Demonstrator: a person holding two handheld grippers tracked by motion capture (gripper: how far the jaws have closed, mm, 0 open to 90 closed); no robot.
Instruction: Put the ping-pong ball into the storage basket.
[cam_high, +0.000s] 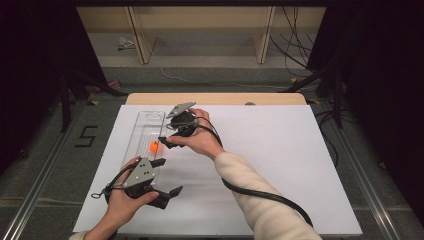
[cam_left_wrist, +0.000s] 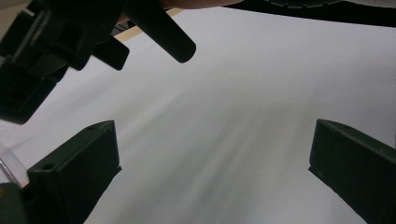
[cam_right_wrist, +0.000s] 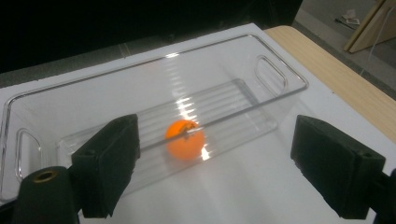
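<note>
While I held both claws wide and empty, my right claw (cam_high: 167, 141) hung just beside the clear bin (cam_right_wrist: 280, 74) on the white counter (cam_high: 280, 150), an orange ball (cam_right_wrist: 185, 139) lying inside it; my left claw (cam_high: 169, 176) hovered near the bin's near end.

A cream knit sleeve (cam_high: 260, 195) covers the right forearm; both black grippers carry grey three-cornered plates and black cables.
</note>
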